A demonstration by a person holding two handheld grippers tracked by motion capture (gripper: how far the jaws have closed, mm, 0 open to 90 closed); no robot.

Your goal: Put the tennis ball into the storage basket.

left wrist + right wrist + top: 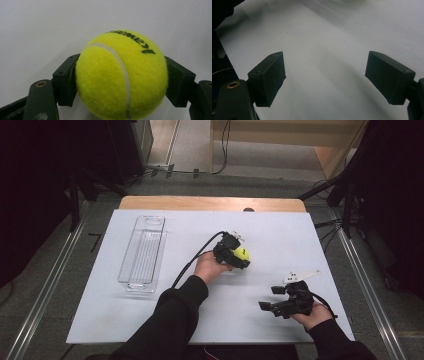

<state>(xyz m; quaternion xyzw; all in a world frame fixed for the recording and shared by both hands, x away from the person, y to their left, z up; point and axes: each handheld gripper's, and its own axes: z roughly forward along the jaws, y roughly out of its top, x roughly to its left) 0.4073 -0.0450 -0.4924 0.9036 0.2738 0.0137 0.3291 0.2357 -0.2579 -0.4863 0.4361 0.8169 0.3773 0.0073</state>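
A yellow tennis ball (243, 253) rests near the middle of the white table top (285, 227). My left gripper (237, 256) is shut on it, reaching in from the left. In the left gripper view the ball (117, 75) sits between both black pads (65, 82), which press on its sides; dark lettering shows on its top. My right gripper (270, 298) lies low at the front right of the table, pointing left, its jaws open. In the right gripper view, bare white surface lies between the spread pads (270, 77) of the right gripper (324, 78).
A clear, ribbed plastic tray (142, 251) lies lengthwise on the left part of the table, with nothing in it. A wooden edge (210, 202) runs along the far side. Cables and dark stands crowd the floor around the table.
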